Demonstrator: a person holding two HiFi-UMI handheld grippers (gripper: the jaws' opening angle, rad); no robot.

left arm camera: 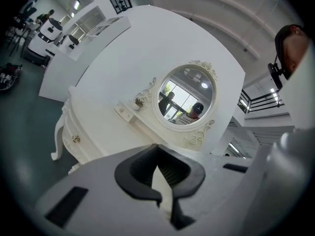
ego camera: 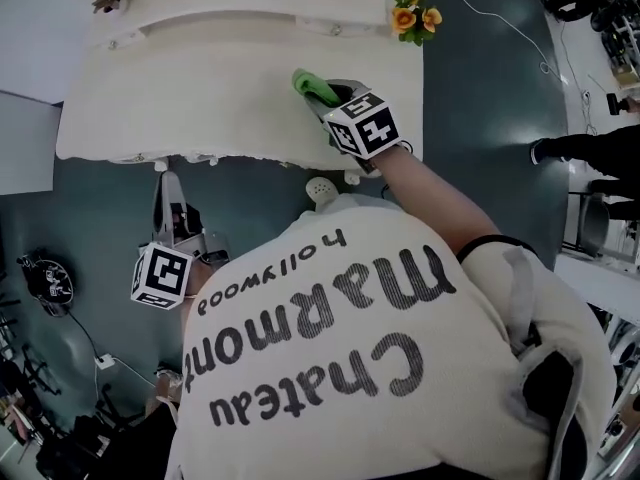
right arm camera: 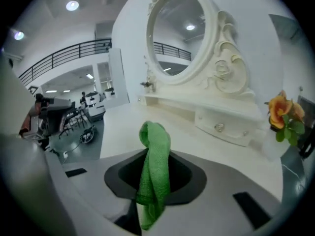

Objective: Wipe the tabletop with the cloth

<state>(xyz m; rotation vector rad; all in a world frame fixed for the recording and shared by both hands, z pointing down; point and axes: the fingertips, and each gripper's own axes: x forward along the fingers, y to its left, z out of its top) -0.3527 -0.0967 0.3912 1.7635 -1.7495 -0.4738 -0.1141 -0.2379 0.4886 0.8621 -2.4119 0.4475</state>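
Head view shows a person in a cream T-shirt with dark lettering (ego camera: 400, 368) reaching the right arm forward, so that the right gripper (ego camera: 328, 100) is over the cream-white dressing-table worktop (ego camera: 200, 88). The left arm hangs low at the person's side. The left gripper (ego camera: 167, 186) points up from below the worktop's scalloped front edge, over the dark teal floor (ego camera: 480, 118).

The right gripper sits just inside the front edge, toward the worktop's right end. A broad bare stretch of worktop lies to its left. A low drawer shelf (ego camera: 260, 18) runs along the back, and a bunch of orange flowers (ego camera: 415, 16) stands at the back right corner, apart from the gripper. In the right gripper view the bare worktop (right arm camera: 123, 127) runs ahead to the oval white-framed mirror (right arm camera: 177, 33), with the flowers (right arm camera: 283, 114) off to the right.

The right gripper (right arm camera: 155, 156) has its fingers closed tight on a green microfibre cloth (right arm camera: 155, 166). The cloth is bunched into a twist that sticks out past the fingertips, and from above it (ego camera: 312, 83) shows over the worktop. Whether the cloth touches the surface cannot be told.

The left gripper (left arm camera: 157, 162) has its dark fingers drawn together at the tips with nothing between them. It faces the mirror (left arm camera: 187, 95) from floor level.
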